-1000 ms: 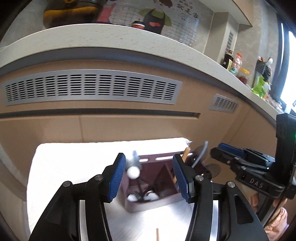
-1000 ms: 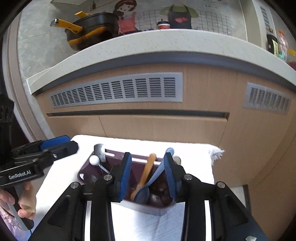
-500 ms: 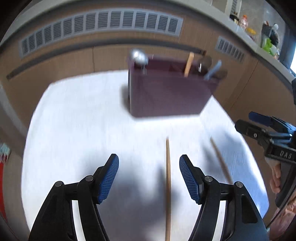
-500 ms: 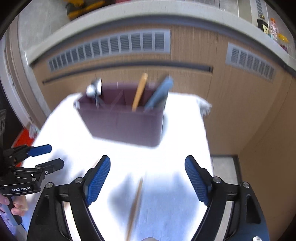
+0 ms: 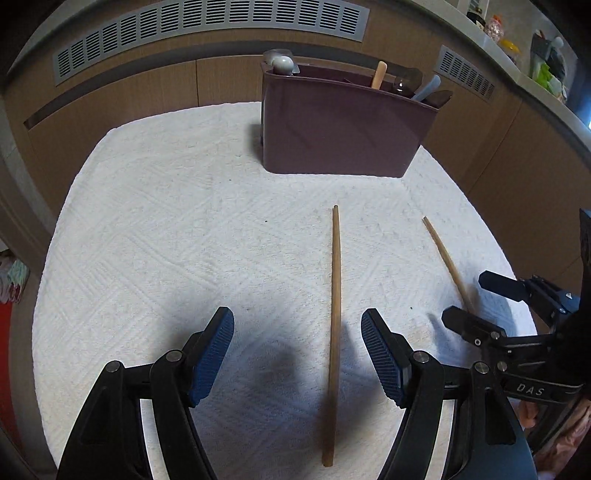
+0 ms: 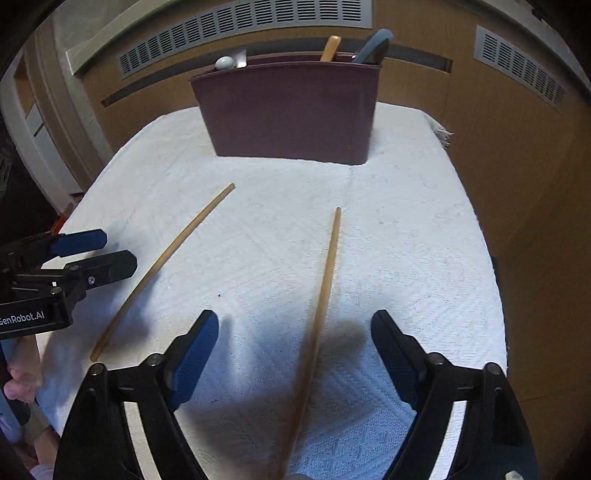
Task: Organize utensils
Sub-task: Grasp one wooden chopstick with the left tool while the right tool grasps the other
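Observation:
Two wooden chopsticks lie on a white towel. The left chopstick lies between the open fingers of my left gripper. The right chopstick lies between the open fingers of my right gripper. A maroon utensil holder stands at the towel's far side, with spoons and a wooden handle in it. Each gripper also shows in the other's view: the right gripper and the left gripper.
The white towel covers a small table in front of wooden cabinet doors with grey vents. The towel's edges drop off at left and right. A counter with bottles runs at the upper right.
Both grippers have pulled back from over the holder and dropped low over the towel. Each now has a chopstick between its open fingers.

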Demonstrator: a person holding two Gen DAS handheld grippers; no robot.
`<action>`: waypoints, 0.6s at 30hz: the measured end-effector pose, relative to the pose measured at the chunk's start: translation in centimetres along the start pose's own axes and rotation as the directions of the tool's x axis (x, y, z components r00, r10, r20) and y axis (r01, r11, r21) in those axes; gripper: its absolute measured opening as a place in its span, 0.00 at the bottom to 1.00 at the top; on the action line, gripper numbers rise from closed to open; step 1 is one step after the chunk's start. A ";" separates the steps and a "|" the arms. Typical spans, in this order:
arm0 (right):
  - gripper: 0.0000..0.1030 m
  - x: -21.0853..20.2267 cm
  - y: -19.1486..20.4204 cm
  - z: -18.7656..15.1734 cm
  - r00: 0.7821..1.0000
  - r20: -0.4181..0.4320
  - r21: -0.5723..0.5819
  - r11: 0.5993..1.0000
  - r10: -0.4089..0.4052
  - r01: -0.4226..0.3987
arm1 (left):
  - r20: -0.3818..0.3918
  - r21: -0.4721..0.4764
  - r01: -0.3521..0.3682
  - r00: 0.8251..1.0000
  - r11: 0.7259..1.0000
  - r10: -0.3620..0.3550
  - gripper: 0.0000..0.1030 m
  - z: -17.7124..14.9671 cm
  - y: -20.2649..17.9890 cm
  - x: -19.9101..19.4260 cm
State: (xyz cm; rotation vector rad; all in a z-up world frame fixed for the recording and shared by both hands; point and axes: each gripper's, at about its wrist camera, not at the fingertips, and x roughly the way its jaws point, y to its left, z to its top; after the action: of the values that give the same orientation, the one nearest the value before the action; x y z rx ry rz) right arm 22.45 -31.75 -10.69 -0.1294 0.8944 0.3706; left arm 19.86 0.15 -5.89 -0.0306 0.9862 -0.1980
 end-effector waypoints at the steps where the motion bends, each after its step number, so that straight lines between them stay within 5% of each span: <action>1: 0.58 0.1 -0.2 0.1 1.000 -0.006 0.006 1.000 -0.003 0.003 | -0.002 0.004 -0.001 1.000 1.000 0.001 0.70 0.0 -0.1 0.0; 2: 0.48 0.3 -0.6 0.2 1.000 -0.014 0.016 1.000 -0.003 0.003 | -0.003 0.008 -0.003 1.000 1.000 0.003 0.70 0.2 -0.2 0.1; 6: 0.37 0.7 -0.9 0.6 1.000 -0.013 0.020 1.000 -0.006 0.006 | -0.009 0.028 -0.013 1.000 1.000 0.013 0.70 0.2 -0.6 0.2; 13: 0.31 1.2 -0.8 1.2 1.000 -0.015 -0.035 0.999 0.008 -0.008 | -0.010 0.066 -0.014 1.000 0.998 0.015 0.70 0.6 -1.3 0.3; 18: 0.06 0.7 -1.3 1.1 1.000 -0.020 -0.043 0.999 0.021 -0.022 | -0.016 0.094 0.057 0.998 0.994 -0.056 0.67 1.0 -1.2 -0.3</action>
State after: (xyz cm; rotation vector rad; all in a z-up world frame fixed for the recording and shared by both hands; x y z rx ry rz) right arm 24.13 -32.50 -10.59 -0.1631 0.9079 0.4092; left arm 20.34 -1.04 -4.98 0.0294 0.9893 -0.2973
